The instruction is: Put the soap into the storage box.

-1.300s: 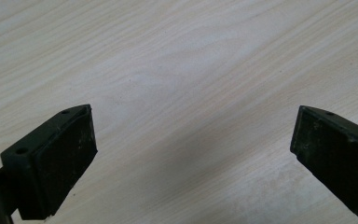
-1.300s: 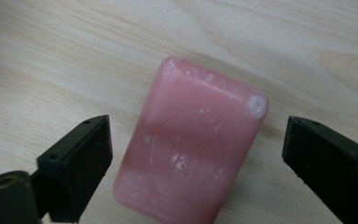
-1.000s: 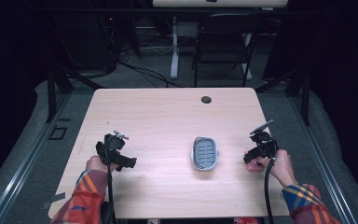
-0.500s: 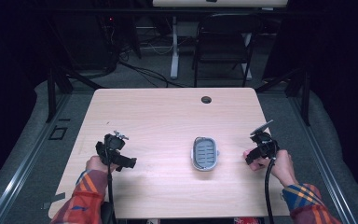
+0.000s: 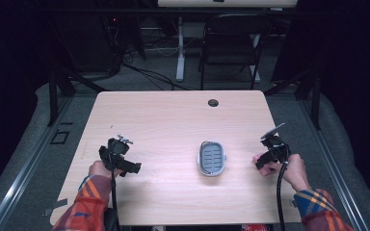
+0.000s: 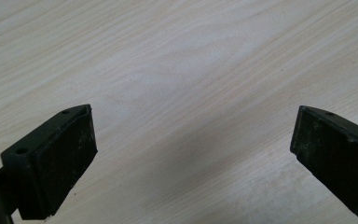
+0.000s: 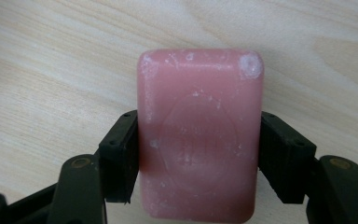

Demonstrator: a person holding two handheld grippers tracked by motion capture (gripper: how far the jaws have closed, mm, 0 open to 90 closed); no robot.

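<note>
1. A pink soap bar (image 7: 200, 140) is clamped between the right gripper (image 7: 200, 161) pads; seen from above, it is barely discernible.
2. The left gripper (image 6: 193, 154) jaws are spread wide over bare table (image 6: 177, 70).
3. A grey soap dish (image 5: 212, 158) is seen mid-table from above.

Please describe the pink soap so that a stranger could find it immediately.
Look at the wooden table, near its right edge, right of the grey soap dish. There the right gripper clamps the soap: a pink rounded bar, the only pink thing there.
</note>
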